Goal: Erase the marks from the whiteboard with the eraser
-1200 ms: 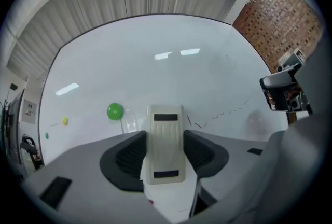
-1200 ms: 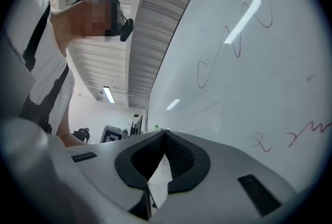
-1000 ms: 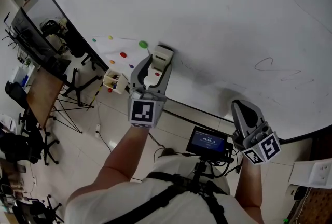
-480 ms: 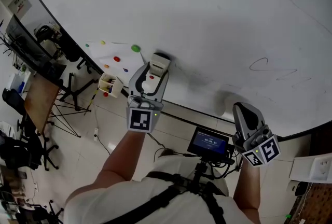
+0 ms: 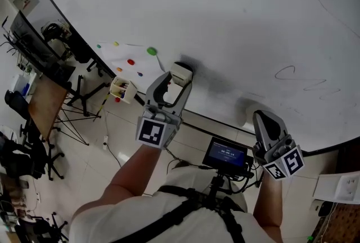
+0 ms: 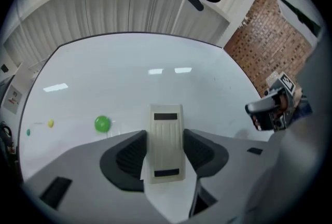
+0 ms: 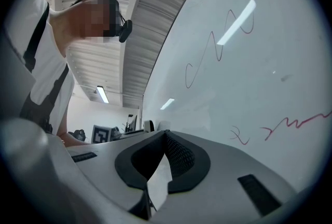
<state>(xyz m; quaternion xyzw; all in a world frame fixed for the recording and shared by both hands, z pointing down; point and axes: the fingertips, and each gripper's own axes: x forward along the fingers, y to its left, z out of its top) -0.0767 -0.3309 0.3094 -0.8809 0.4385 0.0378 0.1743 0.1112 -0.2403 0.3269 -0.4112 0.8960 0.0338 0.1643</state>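
One whiteboard (image 5: 225,17), one cream eraser (image 5: 181,71) against its lower part, left gripper (image 5: 178,81) jaws closing on it, one green magnet (image 5: 151,51) at the eraser's 10 o'clock, two squiggle marks (image 5: 293,72) at 3 o'clock, right gripper (image 5: 264,118) at 5 o'clock, pinched together, empty.

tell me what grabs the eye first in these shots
The huge whiteboard fills most of the head view. Near its lower edge, the left gripper has its jaws closing on a cream eraser. To the right of that, thin pen scribbles sit unwiped on the board, and the right gripper is shut and empty at lower right.
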